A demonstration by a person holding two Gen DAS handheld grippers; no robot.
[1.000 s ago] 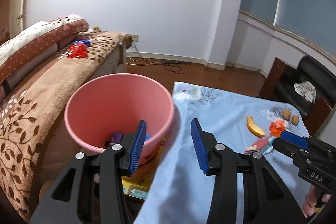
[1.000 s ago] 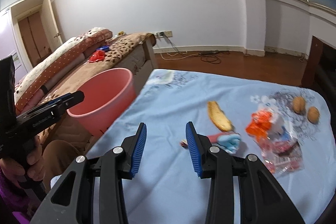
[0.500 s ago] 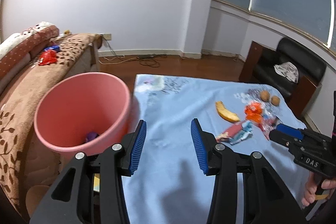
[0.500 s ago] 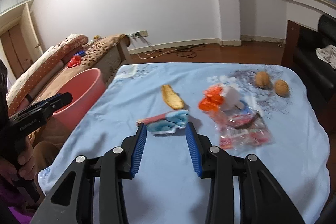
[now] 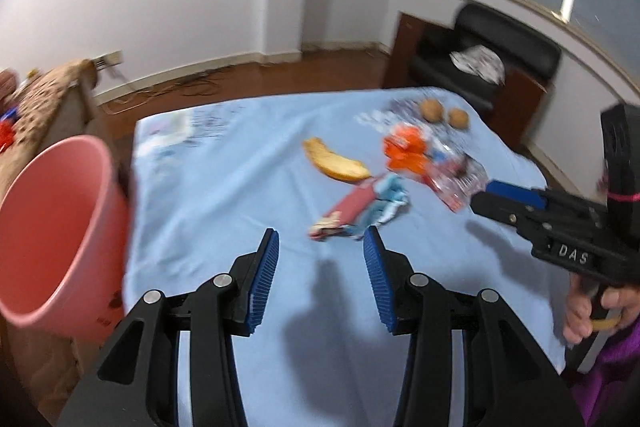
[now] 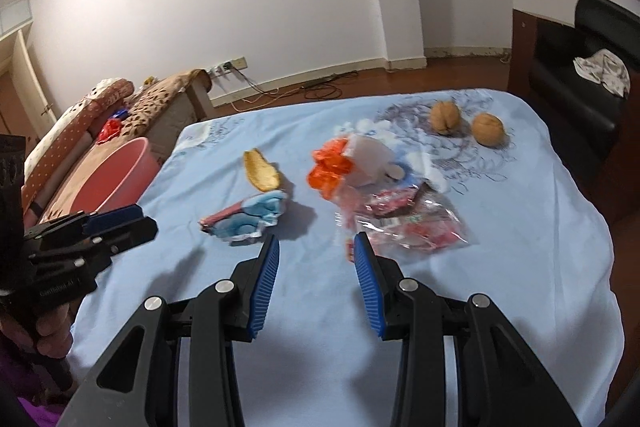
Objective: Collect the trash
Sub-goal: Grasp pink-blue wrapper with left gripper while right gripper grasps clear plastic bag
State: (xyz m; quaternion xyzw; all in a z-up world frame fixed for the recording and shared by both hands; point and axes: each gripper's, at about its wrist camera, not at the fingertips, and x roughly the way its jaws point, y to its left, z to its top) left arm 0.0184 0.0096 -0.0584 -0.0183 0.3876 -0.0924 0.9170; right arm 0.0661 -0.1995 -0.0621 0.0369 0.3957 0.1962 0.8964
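Note:
Trash lies on a table under a light blue cloth (image 5: 224,187): a banana peel (image 5: 336,163) (image 6: 262,171), a crumpled red and blue wrapper (image 5: 360,211) (image 6: 244,219), an orange wrapper (image 5: 406,149) (image 6: 330,167) and a clear plastic bag (image 6: 404,223) (image 5: 456,183). A pink bin (image 5: 52,231) (image 6: 116,179) stands beside the table's left edge. My left gripper (image 5: 320,247) hovers open just short of the red and blue wrapper. My right gripper (image 6: 316,247) is open and empty, close to the clear bag's near edge.
Two walnuts (image 6: 466,121) rest at the cloth's far right. A sofa with a brown patterned cover (image 6: 120,115) runs behind the bin. A black armchair (image 5: 492,59) stands beyond the table on the right. Cables trail on the wooden floor by the wall.
Both grippers swung from the pink bin side toward the trash on the cloth and dropped a little. The bin slid to the left edge of the left wrist view. Jaws kept their width.

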